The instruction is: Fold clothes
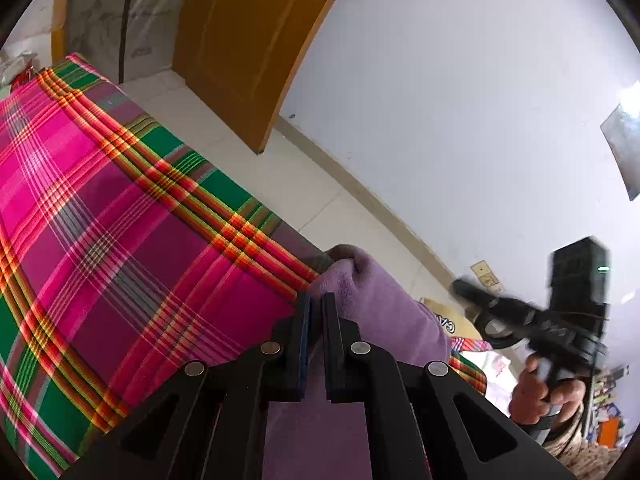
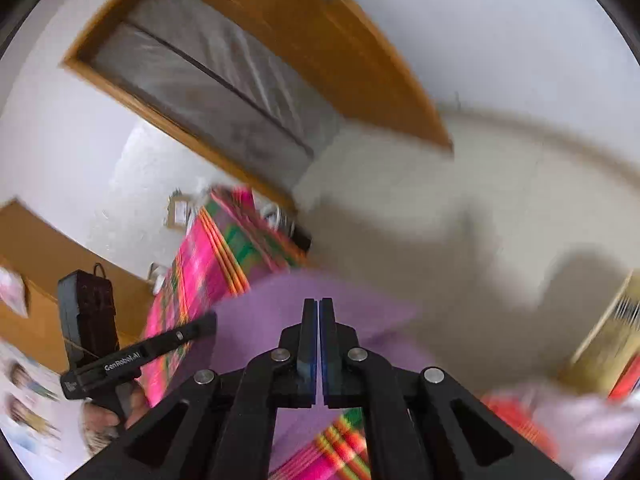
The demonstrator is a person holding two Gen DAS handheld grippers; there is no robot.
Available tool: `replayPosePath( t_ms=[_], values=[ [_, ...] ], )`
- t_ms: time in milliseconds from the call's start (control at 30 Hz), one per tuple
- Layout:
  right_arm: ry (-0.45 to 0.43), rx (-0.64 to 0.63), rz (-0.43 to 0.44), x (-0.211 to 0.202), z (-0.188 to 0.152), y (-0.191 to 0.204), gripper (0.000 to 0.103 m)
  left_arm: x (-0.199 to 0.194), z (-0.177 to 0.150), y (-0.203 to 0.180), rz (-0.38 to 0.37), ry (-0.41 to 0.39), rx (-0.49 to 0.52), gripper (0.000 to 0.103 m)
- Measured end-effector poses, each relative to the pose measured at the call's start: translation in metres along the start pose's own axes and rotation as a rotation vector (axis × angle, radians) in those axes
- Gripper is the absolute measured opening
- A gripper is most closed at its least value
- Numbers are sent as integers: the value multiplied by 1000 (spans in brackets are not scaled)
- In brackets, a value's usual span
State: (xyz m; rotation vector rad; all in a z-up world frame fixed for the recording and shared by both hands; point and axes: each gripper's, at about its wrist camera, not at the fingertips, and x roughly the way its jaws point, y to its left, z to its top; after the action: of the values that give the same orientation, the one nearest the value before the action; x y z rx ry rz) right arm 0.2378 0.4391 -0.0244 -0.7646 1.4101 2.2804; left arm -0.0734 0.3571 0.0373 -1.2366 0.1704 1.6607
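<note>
**Observer A:** Status check. The purple garment lies at the edge of the bed, on the pink plaid bedsheet, with one end bunched into a hump near the corner. The left gripper has its jaws drawn almost together, and a fold of purple cloth appears to sit in the narrow gap. I would call that a pinch on the garment, though a thin one.

**Observer B:** Agreed. The right gripper has its jaws pressed fully together over the purple cloth. Its view is smeared, so I cannot tell whether any fabric is caught between them. My reading: closed on nothing.

**Observer A:** Then the hazards are as follows. One: if the right side pulls with no cloth caught, only the left end lifts, and the fold comes out skewed.

**Observer B:** Two: the left pinch takes only a shallow bite. A sharp tug could slip the fabric free, and so close to the edge the garment may slide down to the floor.

**Observer A:** Three: the sheet beneath is loose. A low grab could catch plaid together with purple and drag both.

**Observer B:** Remedy, in my judgement: reopen the right jaws and reseat on a visible edge first.
</note>
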Motion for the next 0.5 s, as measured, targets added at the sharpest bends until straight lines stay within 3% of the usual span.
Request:
replayPosePath(
  t_ms=[67,167,267,433,500],
  values=[
    [26,24,7,6,-4,-7,7,-1,0,0,-1,2,1,5],
    [52,11,29,10,-5,-8,27,-1,0,-1,-1,6,2,5],
    [89,5,-4,14,-3,-10,32,1,2,1,-3,11,-6,5],
    [115,75,35,27,0,-19,31,4,6,4,-3,21,-15,5],
    [107,98,63,28,0,-22,18,6,8,3,-3,23,-18,5]
  ],
)
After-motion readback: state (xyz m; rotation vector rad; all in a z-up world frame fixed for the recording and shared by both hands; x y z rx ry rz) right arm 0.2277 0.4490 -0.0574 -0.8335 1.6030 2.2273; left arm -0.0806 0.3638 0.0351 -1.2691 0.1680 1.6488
